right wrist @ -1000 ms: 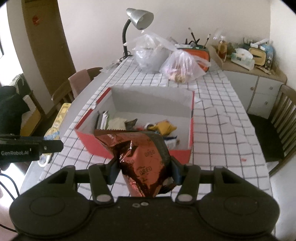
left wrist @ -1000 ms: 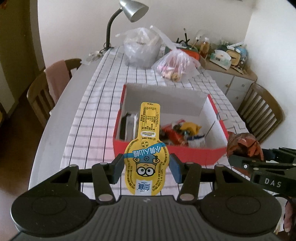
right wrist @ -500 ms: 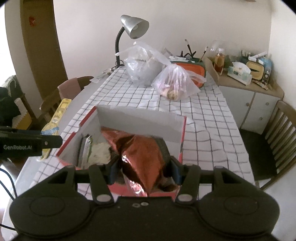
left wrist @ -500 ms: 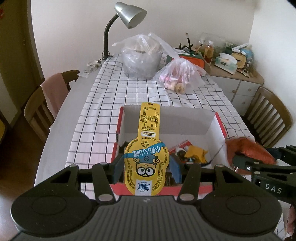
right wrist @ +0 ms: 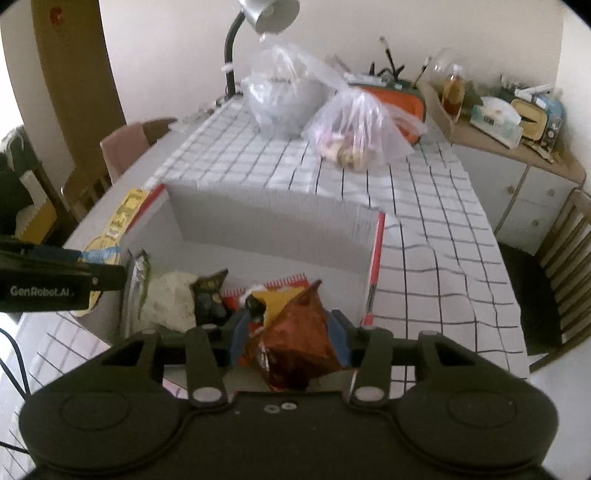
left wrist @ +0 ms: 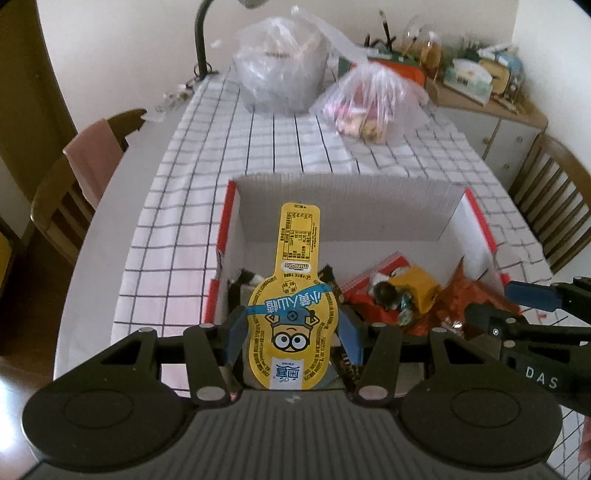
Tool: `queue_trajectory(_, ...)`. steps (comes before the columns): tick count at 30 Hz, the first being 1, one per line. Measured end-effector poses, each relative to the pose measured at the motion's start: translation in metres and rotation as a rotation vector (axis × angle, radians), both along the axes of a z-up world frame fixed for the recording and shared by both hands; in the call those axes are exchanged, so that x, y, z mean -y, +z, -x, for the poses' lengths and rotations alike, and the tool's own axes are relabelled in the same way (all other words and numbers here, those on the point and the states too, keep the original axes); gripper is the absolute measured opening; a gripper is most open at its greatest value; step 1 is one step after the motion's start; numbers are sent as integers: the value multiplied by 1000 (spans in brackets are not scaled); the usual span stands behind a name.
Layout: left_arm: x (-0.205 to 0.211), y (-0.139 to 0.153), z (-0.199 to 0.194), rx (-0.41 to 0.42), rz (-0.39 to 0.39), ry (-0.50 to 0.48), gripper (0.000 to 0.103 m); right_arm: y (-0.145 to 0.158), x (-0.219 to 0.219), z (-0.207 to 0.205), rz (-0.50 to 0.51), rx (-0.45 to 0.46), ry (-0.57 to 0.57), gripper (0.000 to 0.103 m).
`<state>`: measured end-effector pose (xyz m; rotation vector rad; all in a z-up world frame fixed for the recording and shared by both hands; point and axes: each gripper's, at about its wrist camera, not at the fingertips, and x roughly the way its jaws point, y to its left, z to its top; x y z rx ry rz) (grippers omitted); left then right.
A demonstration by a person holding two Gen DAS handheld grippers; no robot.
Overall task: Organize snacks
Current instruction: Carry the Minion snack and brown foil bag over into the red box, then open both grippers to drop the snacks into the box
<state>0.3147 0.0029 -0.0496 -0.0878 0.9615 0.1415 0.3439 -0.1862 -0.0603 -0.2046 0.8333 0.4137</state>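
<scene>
Both wrist fisheyes look forward and steeply down from close above the near end of the red box [left wrist: 480, 218]. Left view sits over the box's left part, right view [right wrist: 375, 266] over its right part. Shared: box interior, checked table [left wrist: 288, 147] [right wrist: 424, 206], plastic bags, lamp, sideboard. Each view catches the other gripper at its edge.

A white cloth with a dark grid [left wrist: 280, 147] covers the counter [left wrist: 92, 258]; at its far end stand a gooseneck lamp [right wrist: 255, 22] and two clear plastic bags [left wrist: 365, 99], touching each other; wooden chairs flank both sides, one [left wrist: 88, 158] draped in pink fabric; a sideboard [right wrist: 517, 155] against the wall carries cluttered small items, perhaps bottles and boxes.
</scene>
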Motion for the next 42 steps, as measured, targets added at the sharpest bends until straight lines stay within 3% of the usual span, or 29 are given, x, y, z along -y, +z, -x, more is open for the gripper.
queue_trajectory(18,8,-50,-21,-108,-6,4,53,-27,-3,-10,42,-26,18,67)
queue_trajectory(35,3,-30,9,4,65,16,71,-20,6,7,-20,-5,27,87)
queue_trajectory(39,0,-20,21,37,64,18,72,-10,11,14,-57,15,17,96)
queue_trajectory(42,-2,-11,31,63,58,14,72,-1,14,22,-83,34,13,97)
